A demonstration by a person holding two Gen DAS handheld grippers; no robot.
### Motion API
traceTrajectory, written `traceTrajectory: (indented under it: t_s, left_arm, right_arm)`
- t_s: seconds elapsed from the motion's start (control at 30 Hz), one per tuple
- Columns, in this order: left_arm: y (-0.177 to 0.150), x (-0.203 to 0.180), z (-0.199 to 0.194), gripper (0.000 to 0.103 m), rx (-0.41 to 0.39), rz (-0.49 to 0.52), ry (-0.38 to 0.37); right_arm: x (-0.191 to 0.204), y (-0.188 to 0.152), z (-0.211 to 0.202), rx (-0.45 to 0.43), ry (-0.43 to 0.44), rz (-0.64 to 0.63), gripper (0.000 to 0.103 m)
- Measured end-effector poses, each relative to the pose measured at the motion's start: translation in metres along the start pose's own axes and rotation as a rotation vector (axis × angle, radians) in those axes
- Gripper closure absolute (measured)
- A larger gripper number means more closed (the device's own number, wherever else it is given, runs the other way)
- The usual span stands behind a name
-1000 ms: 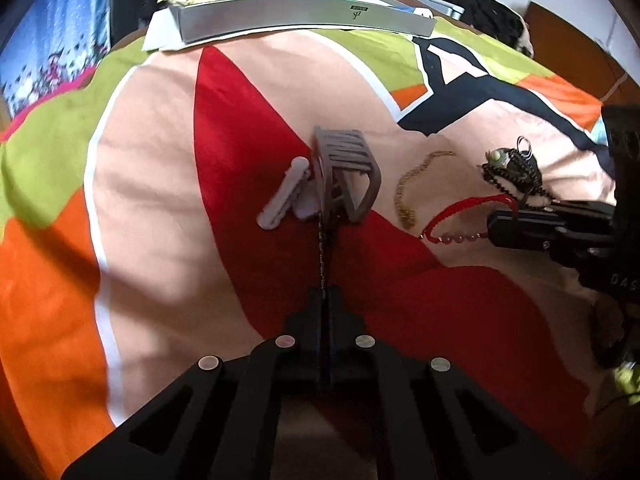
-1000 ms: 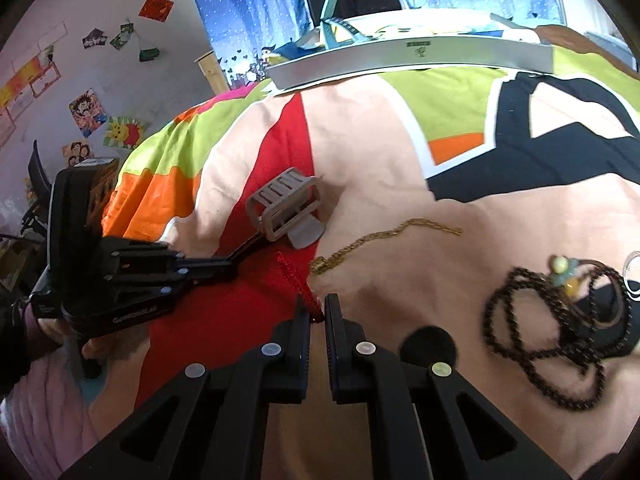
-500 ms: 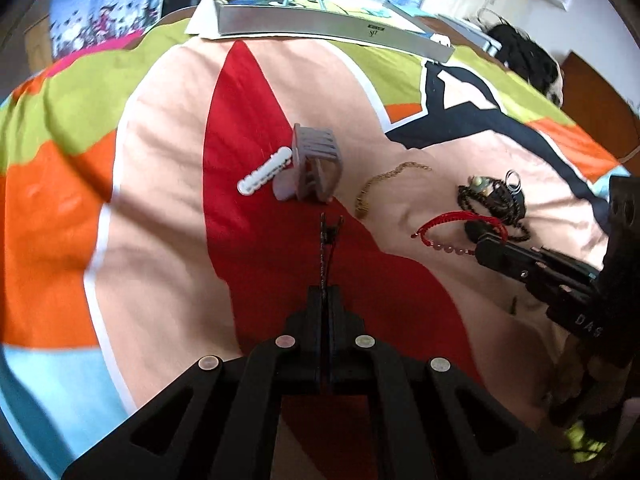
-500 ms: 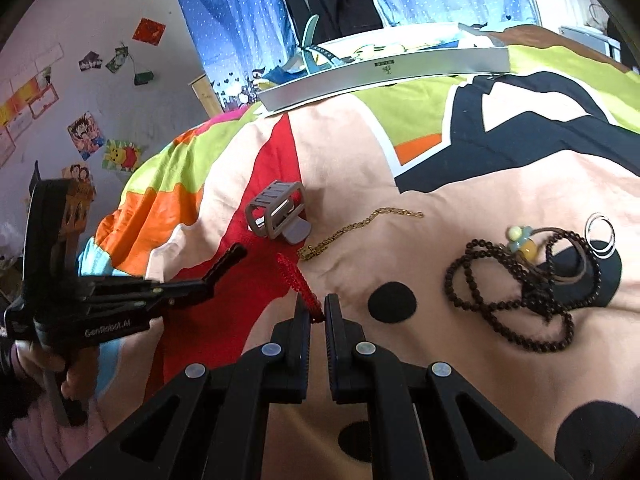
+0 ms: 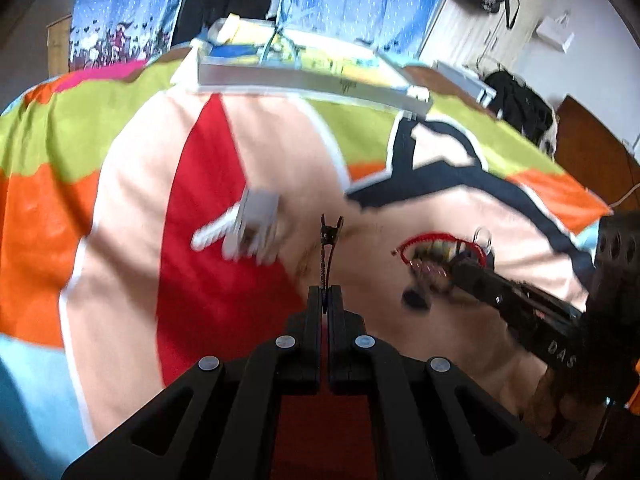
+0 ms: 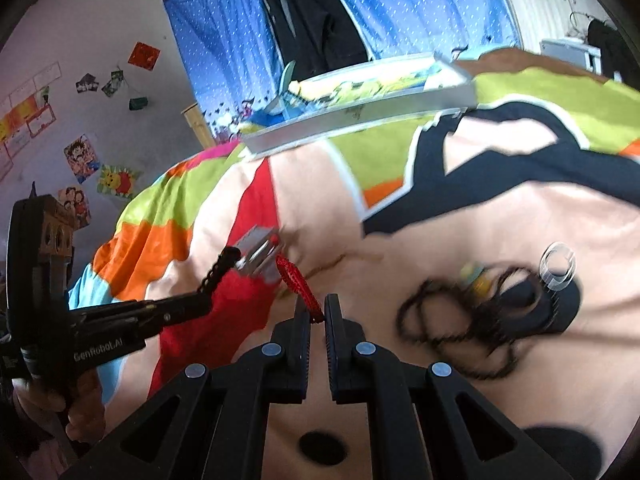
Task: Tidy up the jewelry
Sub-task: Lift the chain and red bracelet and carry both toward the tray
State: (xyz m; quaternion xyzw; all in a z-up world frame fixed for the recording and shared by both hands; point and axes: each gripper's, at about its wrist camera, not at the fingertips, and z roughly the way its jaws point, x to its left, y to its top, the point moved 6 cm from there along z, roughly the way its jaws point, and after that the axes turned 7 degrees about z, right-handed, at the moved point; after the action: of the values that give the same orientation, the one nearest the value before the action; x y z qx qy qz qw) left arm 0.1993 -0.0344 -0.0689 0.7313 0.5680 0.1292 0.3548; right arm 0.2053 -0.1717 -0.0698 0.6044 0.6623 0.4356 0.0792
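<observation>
Each wrist camera looks forward along its own fingers, raised over the bed [image 5: 132, 200]. Both face the blue curtain [image 6: 420, 4] and share the grey hair clip [image 5: 258, 220] mid-bed.

Left gripper [image 6: 224, 258] body: "GenRobot.AI" is printed in white.
Right gripper [image 5: 456, 266] body: "DAS" is read; further letters are hidden.

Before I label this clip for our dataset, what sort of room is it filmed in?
Most likely a bedroom at home. The jewelry lies on a colourful patterned bedspread, blue dotted curtains hang behind it with dark clothes between them, and cartoon posters are stuck on the white wall.
</observation>
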Motion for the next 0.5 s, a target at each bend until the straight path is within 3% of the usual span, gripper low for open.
traceTrajectory:
  t_s: [0.27,0.5]
  left_arm:
    - [0.097,-0.018,0.021,0.103,-0.110,0.074,-0.006]
    - [0.178,-0.012,0.066,0.103,-0.160,0.063,-0.031]
  right_arm:
    - [-0.027,0.071,-0.014,-0.042,-0.078,-0.127,0.096]
    - [-0.055,0.149,-0.003,-0.085,-0.097,-0.137,0.096]
